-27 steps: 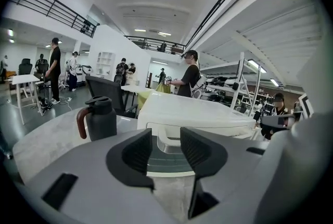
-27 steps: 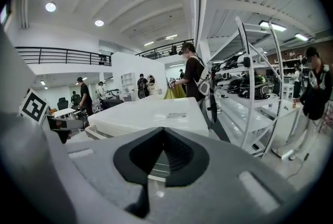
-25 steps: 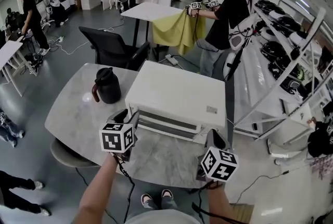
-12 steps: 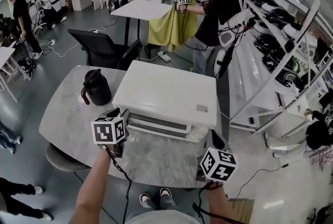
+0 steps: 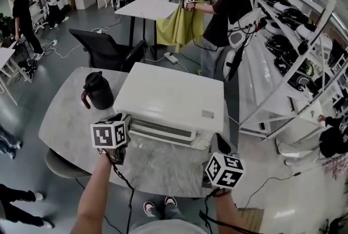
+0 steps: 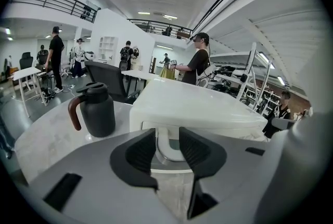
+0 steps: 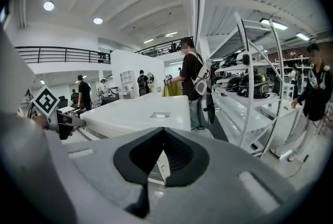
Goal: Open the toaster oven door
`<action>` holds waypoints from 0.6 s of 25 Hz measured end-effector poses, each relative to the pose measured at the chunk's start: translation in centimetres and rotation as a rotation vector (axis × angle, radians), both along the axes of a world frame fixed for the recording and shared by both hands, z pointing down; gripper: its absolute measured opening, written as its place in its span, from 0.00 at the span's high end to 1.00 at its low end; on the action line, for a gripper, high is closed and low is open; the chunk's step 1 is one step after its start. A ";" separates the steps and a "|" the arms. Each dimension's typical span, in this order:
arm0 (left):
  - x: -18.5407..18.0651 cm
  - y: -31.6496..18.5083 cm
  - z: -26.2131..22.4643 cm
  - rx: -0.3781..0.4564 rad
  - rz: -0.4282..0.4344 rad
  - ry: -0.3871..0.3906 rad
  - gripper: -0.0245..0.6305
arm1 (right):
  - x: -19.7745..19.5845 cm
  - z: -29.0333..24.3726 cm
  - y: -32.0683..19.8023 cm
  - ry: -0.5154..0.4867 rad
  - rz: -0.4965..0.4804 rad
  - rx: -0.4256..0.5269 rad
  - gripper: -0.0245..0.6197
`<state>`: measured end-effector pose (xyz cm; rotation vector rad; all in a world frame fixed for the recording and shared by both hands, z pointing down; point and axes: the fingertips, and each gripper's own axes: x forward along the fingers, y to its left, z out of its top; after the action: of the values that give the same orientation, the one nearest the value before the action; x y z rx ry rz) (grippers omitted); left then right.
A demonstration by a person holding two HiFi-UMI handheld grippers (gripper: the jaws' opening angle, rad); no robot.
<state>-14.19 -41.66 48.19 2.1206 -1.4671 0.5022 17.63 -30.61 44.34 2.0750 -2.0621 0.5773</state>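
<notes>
The white toaster oven [image 5: 171, 97] stands on the marble table [image 5: 65, 118] with its door closed. My left gripper [image 5: 126, 120] is at the left end of the door handle [image 5: 163, 129]. In the left gripper view the handle's curved white end [image 6: 166, 147] lies between the jaws of the left gripper [image 6: 167, 137]. They are closing, and a small gap still shows on each side. My right gripper [image 5: 217, 143] hovers by the oven's front right corner. Its jaws [image 7: 164, 132] are shut and hold nothing, with the oven [image 7: 135, 113] ahead to the left.
A black jug [image 5: 98, 91] stands on the table left of the oven. An office chair [image 5: 106, 50] is behind the table, and a white shelf rack [image 5: 288, 64] stands to the right. A person holding a yellow cloth [image 5: 223, 15] stands behind the oven.
The head view has drifted, so the oven and jug sit further left in it. My left gripper has edged in on the handle's left end. The right gripper has barely moved.
</notes>
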 end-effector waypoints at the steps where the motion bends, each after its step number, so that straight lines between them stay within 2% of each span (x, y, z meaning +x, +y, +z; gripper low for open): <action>1: 0.1 0.1 0.0 0.002 -0.003 0.001 0.75 | -0.1 0.0 0.0 -0.002 -0.003 0.000 0.95; 15: -0.2 1.9 0.4 0.010 -0.018 0.003 0.77 | -1.2 -0.2 0.5 -0.012 -0.021 0.011 0.95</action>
<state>-14.40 -39.73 48.57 2.1128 -1.4891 0.4863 16.43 -30.12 44.16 2.0574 -2.0956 0.5776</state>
